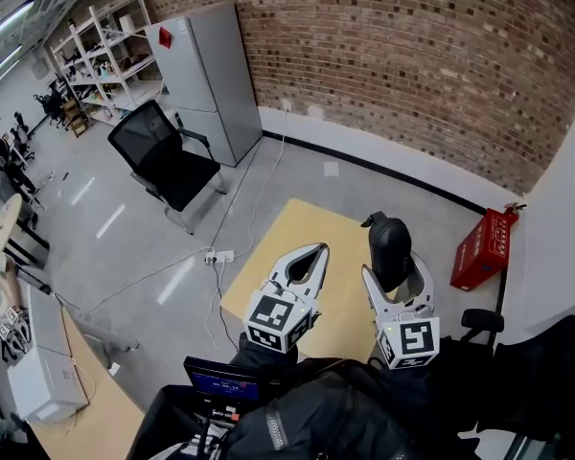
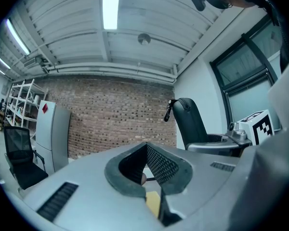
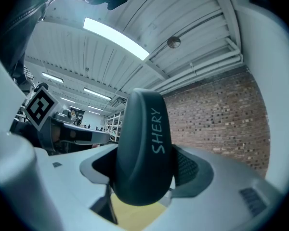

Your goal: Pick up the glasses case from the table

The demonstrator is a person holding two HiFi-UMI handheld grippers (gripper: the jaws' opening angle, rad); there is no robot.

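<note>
Head view: left gripper [image 1: 318,253] at lower centre, jaw tips together, nothing between them, over the yellow table [image 1: 297,220]. To its right, right gripper [image 1: 395,274] clamps the black glasses case [image 1: 389,242] upright over the table's right side. Only the right gripper view shows the case's "SHERY" lettering.

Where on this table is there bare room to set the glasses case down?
The table's far corner, toward the brick wall, is bare, and so is its left edge above the floor's power strip. The near side is crowded: the left hand-held gripper and the right hand-held gripper, holding the glasses case, hang over it.
</note>
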